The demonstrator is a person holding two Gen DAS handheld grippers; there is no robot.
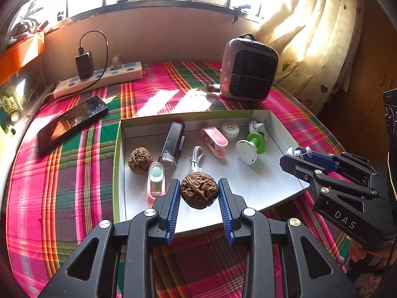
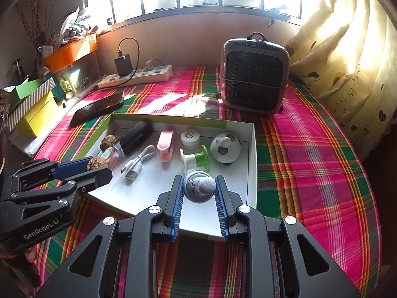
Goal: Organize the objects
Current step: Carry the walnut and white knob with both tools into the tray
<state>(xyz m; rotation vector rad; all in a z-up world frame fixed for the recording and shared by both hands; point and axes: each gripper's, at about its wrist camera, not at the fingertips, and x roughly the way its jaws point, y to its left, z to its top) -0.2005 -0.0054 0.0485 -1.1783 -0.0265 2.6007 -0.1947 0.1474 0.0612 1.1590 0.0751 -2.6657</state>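
A white shallow box (image 1: pixel 263 186) (image 2: pixel 251 149) lies on the plaid cloth and holds small objects. My left gripper (image 1: pixel 199 191) is shut on a brown walnut (image 1: pixel 199 190) over the box's near part; it also shows in the right wrist view (image 2: pixel 97 163). My right gripper (image 2: pixel 199 188) is shut on a small grey-white round gadget (image 2: pixel 199 186) over the box's near right corner; in the left wrist view (image 1: pixel 301 152) it shows from the side. A second walnut (image 1: pixel 139 160) lies in the box at the left.
In the box lie a black lighter-like case (image 1: pixel 172 145), a pink clip (image 1: pixel 214 140), a white USB cable (image 1: pixel 197 159), a green-white spool (image 1: pixel 250 146) and a pink-green tube (image 1: pixel 156 182). A phone (image 1: pixel 72 123), power strip (image 1: pixel 99 79) and small heater (image 1: pixel 249 69) stand behind.
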